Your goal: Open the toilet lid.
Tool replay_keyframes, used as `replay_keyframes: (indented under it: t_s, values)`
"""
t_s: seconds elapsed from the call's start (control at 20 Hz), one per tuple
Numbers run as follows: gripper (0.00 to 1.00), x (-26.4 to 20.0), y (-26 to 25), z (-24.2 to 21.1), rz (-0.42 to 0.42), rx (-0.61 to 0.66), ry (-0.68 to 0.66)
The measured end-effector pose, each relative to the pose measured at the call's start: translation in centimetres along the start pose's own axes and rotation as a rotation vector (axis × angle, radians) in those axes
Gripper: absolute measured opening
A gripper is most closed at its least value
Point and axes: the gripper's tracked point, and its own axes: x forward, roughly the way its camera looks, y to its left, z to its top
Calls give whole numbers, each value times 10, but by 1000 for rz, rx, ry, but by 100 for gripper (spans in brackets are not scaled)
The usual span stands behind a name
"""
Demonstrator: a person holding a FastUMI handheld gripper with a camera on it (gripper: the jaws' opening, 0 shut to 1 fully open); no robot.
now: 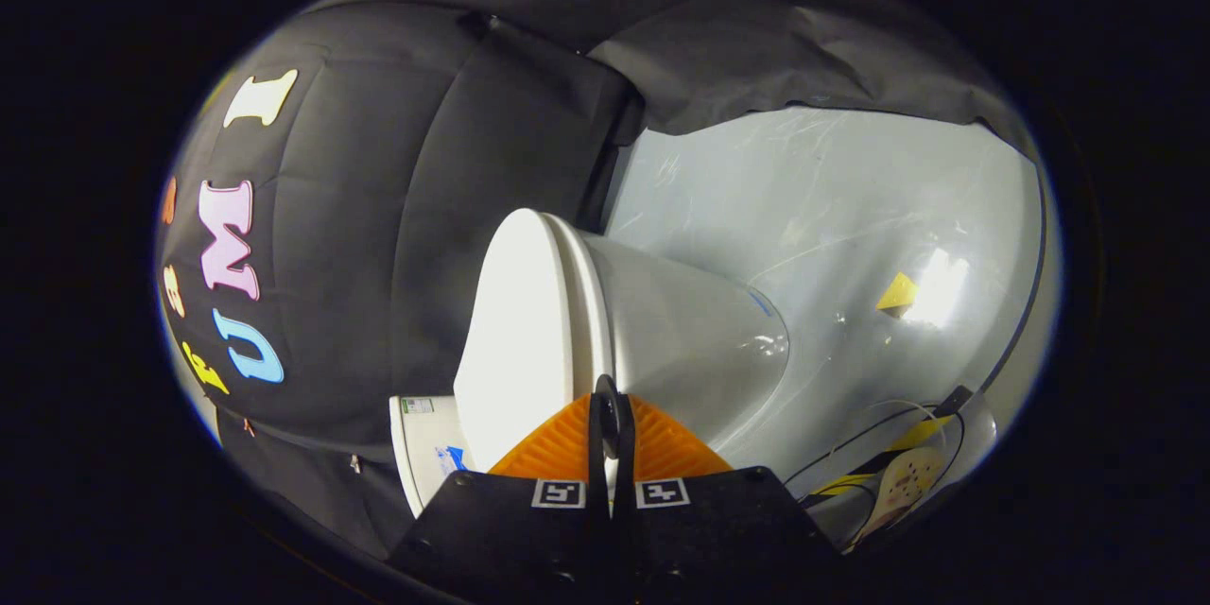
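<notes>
The view is rolled sideways. A white toilet stands just ahead of my fingers, its lid (515, 331) lying flat against the bowl (690, 340). My gripper (607, 402) is shut, its orange fingers (558, 449) pressed together with only a sliver between them. The dark tips sit right at the lid's front rim, by the seam between lid and bowl. Nothing is visibly pinched between the pads. The white tank (425, 449) shows behind the lid, partly hidden by the gripper body.
The pale glossy floor (851, 208) spreads around the bowl. On it lie black and yellow cables with a small round board (903, 477), and a yellow tape mark (898, 293). Black cloth (397, 208) hangs close behind the toilet.
</notes>
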Motion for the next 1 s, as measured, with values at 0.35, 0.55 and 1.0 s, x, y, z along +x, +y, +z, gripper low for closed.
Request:
replay_keyframes:
  t_s: [0.35,0.55,1.0]
  values:
    - [5,-13,22,3,-17,-118,-51]
    - [5,-26,43,5,-45,-184,-121]
    - [5,-87,180,-1,45,-516,-301]
